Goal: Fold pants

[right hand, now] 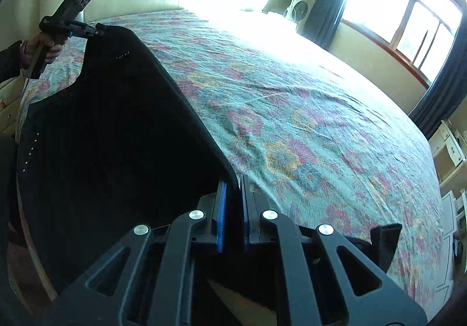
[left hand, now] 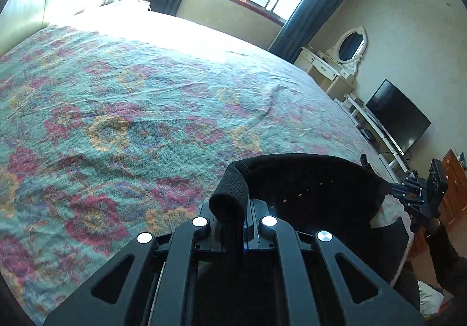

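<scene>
Pants, black, hung between two grippers over the near edge of a bed with a flowered cover. Seen from the left wrist: left gripper clamped tight on one end of the waistband, a thick rolled hem bulging up out of the closed jaws. Cloth stretched away to the right in a taut arc, ending at the right gripper, small and far off at the frame edge, gripped by a hand in a dark sleeve. Beyond the bed, a window, a dressing table and a dark television.

Seen from the right wrist: right gripper closed on the other end of the same top edge, dark fabric pinched between the blue pads. Pants dropping in a broad dark sheet to the left, legs out of sight below. Left gripper far up the band, shut on its corner, hand underneath.

Held at both ends, probably to keep the band straight and let the garment hang flat, ready for laying on the open cover ahead. No fold made yet, by the look of it.
</scene>
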The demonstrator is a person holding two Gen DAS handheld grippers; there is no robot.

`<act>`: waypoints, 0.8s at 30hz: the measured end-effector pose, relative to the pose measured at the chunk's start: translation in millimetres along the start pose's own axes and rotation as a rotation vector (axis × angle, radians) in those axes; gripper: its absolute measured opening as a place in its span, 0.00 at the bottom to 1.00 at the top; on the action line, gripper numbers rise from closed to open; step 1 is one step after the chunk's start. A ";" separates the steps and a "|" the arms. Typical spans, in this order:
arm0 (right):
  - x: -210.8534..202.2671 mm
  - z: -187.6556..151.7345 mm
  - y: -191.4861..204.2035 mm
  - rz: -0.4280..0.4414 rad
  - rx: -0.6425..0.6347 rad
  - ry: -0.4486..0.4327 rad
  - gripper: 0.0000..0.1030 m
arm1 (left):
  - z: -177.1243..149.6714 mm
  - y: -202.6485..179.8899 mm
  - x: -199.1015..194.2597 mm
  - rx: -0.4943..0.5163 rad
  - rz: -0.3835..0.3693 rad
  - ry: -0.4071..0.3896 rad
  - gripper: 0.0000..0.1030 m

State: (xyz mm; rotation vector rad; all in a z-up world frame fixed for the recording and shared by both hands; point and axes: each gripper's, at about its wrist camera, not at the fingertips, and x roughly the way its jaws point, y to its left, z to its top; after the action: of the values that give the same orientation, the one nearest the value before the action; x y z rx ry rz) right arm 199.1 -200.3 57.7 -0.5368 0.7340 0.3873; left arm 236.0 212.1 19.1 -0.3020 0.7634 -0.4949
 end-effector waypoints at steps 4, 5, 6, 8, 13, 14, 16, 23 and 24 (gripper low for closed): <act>-31.4 -49.4 57.6 -0.032 -0.026 0.007 0.08 | -49.2 -14.0 -36.7 0.013 -0.042 0.010 0.08; -33.4 -61.9 68.8 -0.029 -0.012 0.015 0.08 | -64.6 -14.9 -39.5 0.010 -0.050 0.034 0.09; -31.3 -73.1 77.7 -0.008 0.007 0.037 0.08 | -79.7 -13.6 -39.4 0.010 -0.045 0.069 0.12; -23.9 -93.7 90.5 0.014 0.048 0.072 0.11 | -110.1 -9.5 -39.3 0.006 -0.001 0.153 0.21; -29.7 -114.9 86.3 0.088 0.294 0.082 0.18 | -161.3 5.0 -60.9 -0.122 0.054 0.188 0.32; -34.1 -116.6 80.3 0.106 0.381 0.070 0.24 | -166.3 7.0 -66.8 -0.179 0.053 0.168 0.33; -39.3 -122.3 68.7 0.151 0.568 0.051 0.58 | -173.5 0.7 -75.8 -0.256 0.055 0.124 0.34; -36.9 -164.8 46.8 0.347 1.133 0.016 0.77 | -190.7 -13.3 -85.3 -0.605 -0.025 -0.058 0.62; -35.4 -170.7 44.6 0.373 1.189 0.000 0.77 | -193.0 -11.6 -82.6 -0.652 -0.029 -0.057 0.62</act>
State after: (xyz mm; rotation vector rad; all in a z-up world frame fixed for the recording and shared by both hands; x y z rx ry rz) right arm 62.8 -269.6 -37.0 0.7282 0.9229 0.2308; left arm 42.2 230.0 -60.5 -0.9298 0.8511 -0.2498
